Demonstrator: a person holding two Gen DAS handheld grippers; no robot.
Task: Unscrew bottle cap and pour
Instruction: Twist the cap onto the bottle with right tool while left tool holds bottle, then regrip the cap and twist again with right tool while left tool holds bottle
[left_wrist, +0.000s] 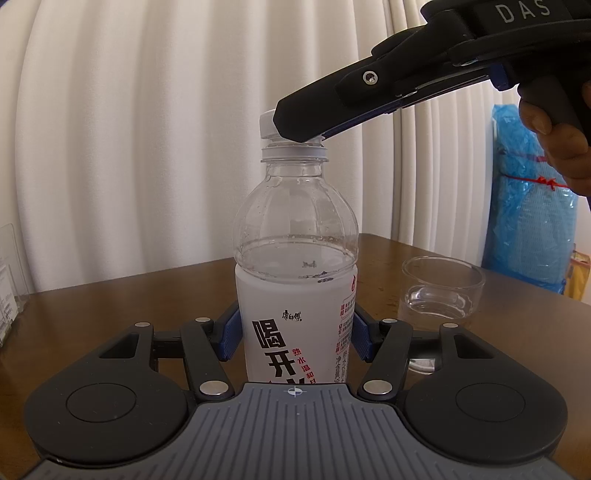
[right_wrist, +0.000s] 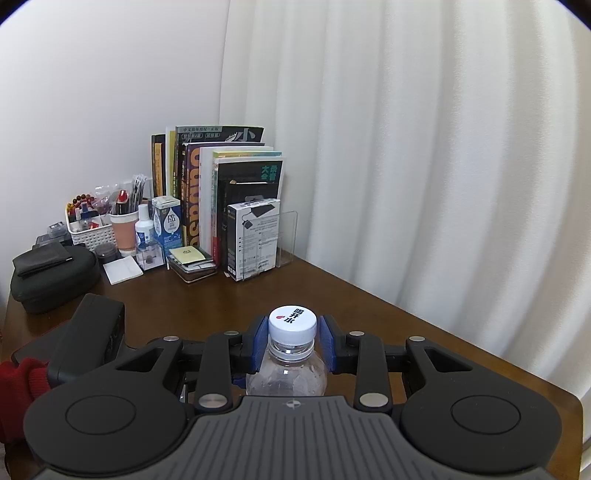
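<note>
A clear water bottle (left_wrist: 295, 295) with a white label stands upright on the brown table (left_wrist: 110, 310). My left gripper (left_wrist: 295, 332) is shut on its labelled body, blue pads on both sides. Its white cap (right_wrist: 292, 324) sits tilted on the neck. My right gripper (right_wrist: 292, 343) comes from the upper right in the left wrist view (left_wrist: 295, 129) and is shut on the cap, blue pads pressed to its sides. A low clear glass cup (left_wrist: 441, 291) with a little water stands right of the bottle.
A row of books (right_wrist: 221, 192), boxes and a clear stand sit at the table's far corner, with a white basket (right_wrist: 90, 225), small bottles and a black case (right_wrist: 51, 273). White curtains hang behind. A blue plastic-wrapped bundle (left_wrist: 528, 206) stands at the right.
</note>
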